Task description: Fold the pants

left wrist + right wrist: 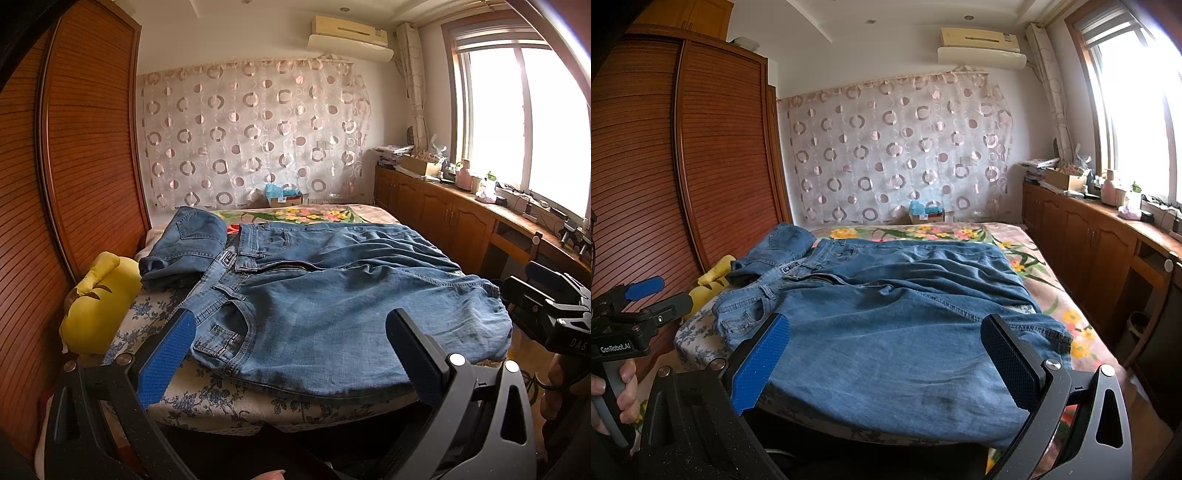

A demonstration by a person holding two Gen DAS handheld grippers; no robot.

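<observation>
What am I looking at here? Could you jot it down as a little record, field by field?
place: bedroom, bed with floral cover
main item: blue jeans spread flat, unfolded
beside it: second jeans, folded, at the waistband end
also on bed: yellow plush toy
left gripper: open, holding nothing
right gripper: open, holding nothing
folding: not yet begun

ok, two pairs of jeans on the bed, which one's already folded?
The smaller darker pair at the far left by the yellow plush; it's a compact bundle. The big pair lies spread flat across the bed, unfolded.
</observation>
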